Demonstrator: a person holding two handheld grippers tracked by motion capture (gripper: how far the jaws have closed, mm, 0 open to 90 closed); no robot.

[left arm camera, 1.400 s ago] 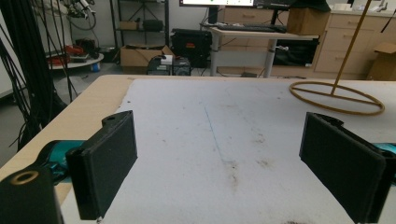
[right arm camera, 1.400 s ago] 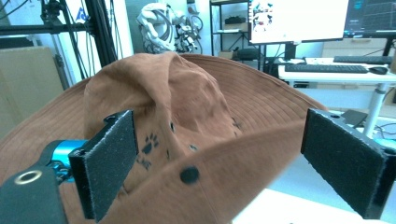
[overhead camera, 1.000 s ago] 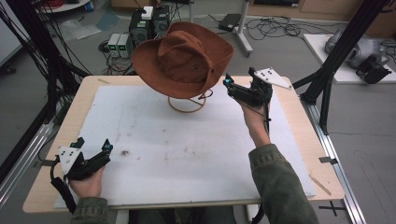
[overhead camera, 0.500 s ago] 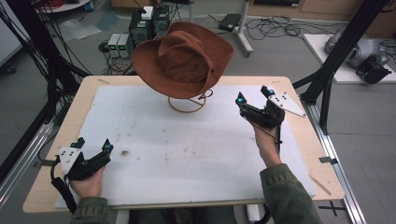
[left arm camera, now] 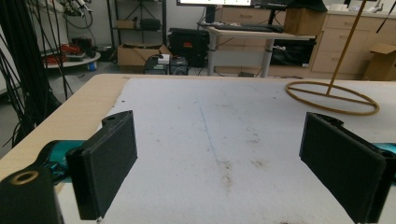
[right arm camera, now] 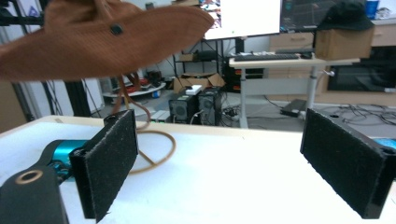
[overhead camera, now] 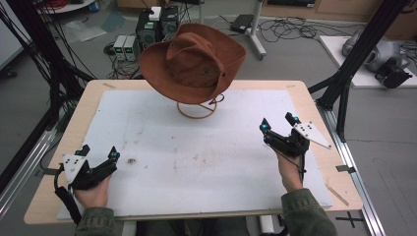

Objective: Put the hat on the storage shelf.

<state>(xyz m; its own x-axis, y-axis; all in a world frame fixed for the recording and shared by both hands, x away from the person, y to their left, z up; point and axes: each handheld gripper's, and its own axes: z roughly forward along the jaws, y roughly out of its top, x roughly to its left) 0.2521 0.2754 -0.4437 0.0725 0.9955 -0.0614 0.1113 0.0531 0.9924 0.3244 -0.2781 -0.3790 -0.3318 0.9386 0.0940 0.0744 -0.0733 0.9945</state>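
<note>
The brown hat (overhead camera: 193, 61) sits perched on a thin wire stand (overhead camera: 197, 107) at the far middle of the table (overhead camera: 69, 132), and it covers most of that stand: from above, just the round base ring and a bit of the upright peek out under the brim. In the right gripper view the hat's crown is cut off at the top edge, so the brim's underside and a dangling cord are what we get. The hat is tilted, crown leaning toward the near left, brim running longest from left to right across the table.

Down at the near left corner, the left gripper (overhead camera: 98, 152) rests low over the white mat (overhead camera: 206, 152), hand (overhead camera: 91, 194) wrapped around its back, jaws spread wide and holding nothing. Its own view shows both pads apart with bare, smudged mat between them and the stand's ring off to the far right.

On the right side, the right gripper (overhead camera: 279, 122) hovers near the mat's edge, forearm coming straight up from the bottom, jaws wide apart and empty, aimed toward the hat but well apart from it.
</note>
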